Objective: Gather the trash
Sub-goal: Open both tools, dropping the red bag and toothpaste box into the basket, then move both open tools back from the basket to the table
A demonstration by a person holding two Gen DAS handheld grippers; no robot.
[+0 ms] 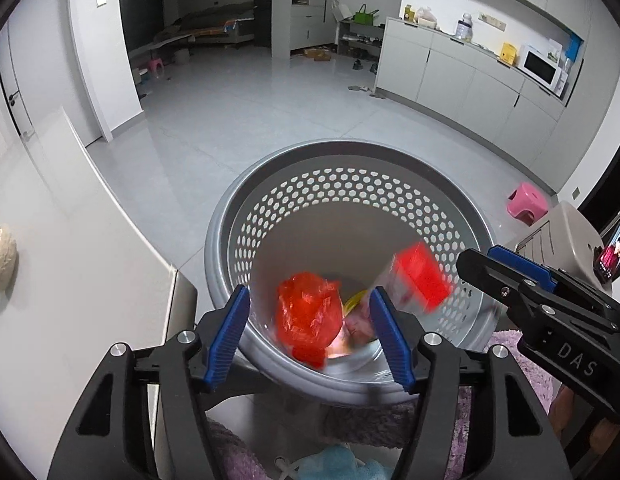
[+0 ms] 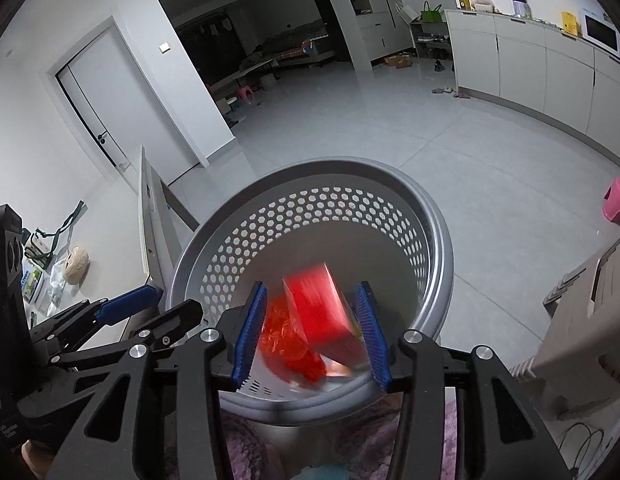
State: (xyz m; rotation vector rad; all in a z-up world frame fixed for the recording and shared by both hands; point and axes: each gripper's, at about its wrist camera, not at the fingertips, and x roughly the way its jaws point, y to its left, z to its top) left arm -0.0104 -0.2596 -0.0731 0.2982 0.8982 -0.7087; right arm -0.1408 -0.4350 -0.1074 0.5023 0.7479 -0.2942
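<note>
Grey perforated basket (image 1: 350, 168) on the floor, left gripper (image 1: 310, 332) parted and empty above red plastic bag (image 1: 305, 312), right gripper (image 2: 312, 332) parted, blurred red box (image 2: 320, 308) loose between its pads

Both my wrist cameras are looking steeply down into the grey basket (image 1: 229, 216).
Left one is sitting close above its near rim; right one is viewing from beside it; both are sharing the basket (image 2: 442, 240), floor and cabinets (image 1: 450, 76).

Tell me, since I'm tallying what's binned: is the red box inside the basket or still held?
Inside, not held: the red box shows blurred below the basket rim, clear of the right gripper pads.
</note>
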